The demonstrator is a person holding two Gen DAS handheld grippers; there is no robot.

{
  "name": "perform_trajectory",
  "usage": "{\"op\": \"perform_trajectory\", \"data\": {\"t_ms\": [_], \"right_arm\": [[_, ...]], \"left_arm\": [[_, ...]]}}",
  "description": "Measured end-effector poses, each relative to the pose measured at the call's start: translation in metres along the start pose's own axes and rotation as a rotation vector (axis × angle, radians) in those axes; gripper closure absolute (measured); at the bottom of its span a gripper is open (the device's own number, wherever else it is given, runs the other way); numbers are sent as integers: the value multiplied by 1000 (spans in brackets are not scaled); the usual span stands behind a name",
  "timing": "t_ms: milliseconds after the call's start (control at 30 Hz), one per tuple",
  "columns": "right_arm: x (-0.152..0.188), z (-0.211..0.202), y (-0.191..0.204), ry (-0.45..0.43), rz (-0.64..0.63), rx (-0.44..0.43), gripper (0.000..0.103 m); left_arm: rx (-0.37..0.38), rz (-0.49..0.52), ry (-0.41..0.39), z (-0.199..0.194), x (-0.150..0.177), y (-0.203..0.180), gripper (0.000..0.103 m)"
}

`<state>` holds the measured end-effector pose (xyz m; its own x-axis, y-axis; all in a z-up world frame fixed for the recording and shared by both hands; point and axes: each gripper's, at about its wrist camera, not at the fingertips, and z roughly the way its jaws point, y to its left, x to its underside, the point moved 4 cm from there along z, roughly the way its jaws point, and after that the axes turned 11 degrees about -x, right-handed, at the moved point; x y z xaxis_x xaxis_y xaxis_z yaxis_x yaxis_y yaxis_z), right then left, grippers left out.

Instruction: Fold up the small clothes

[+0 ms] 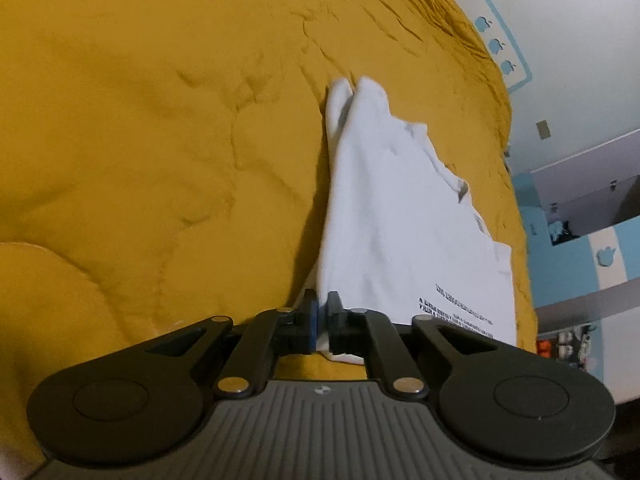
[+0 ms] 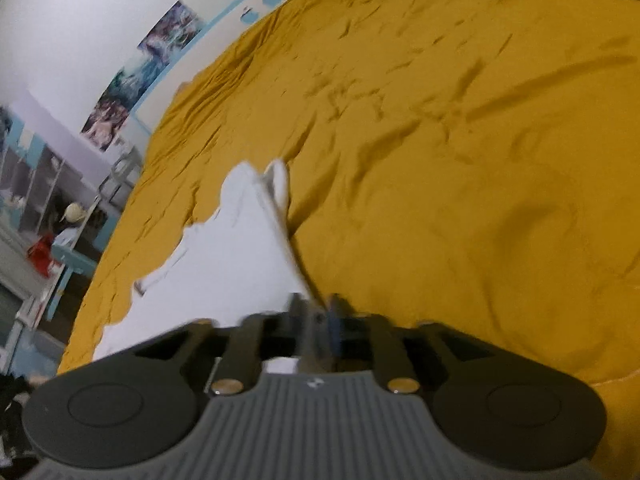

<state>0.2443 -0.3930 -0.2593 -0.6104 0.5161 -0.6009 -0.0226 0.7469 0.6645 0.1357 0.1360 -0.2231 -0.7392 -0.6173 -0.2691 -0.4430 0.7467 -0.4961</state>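
Observation:
A small white garment [image 1: 384,216] with black printed text lies on a mustard-yellow bedspread [image 1: 140,128]. In the left wrist view my left gripper [image 1: 321,316] is shut on the garment's near edge, and the cloth stretches away from the jaws in a raised fold. In the right wrist view my right gripper [image 2: 318,320] is shut on another edge of the same white garment [image 2: 228,256], which rises in a taut ridge toward its far tip. The view is blurred by motion.
The yellow bedspread [image 2: 460,160] is wrinkled and fills most of both views. The bed's edge drops off to the right in the left wrist view. A white and blue wall [image 1: 560,60], posters [image 2: 140,76] and shelves with clutter [image 2: 52,224] stand beyond the bed.

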Motion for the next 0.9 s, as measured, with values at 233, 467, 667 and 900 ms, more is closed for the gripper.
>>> {"op": "perform_trajectory", "data": {"t_ms": [233,467,667,900], "right_arm": [[-43,29,45,-71,-71,-96,60],[-65,139,70,52,-23,-155,59],[-74,193,55,85,18,-84,62],[-85,204,20,22,188,-104,69]], "left_arm": [[-54,135,-165,-11,-49,-51,86],[-22,146,-248,53,-95,-109,85],[-56,139,-197,103,-108,-109,85],[-37,-4,-192,123,-107,-72,96]]}}
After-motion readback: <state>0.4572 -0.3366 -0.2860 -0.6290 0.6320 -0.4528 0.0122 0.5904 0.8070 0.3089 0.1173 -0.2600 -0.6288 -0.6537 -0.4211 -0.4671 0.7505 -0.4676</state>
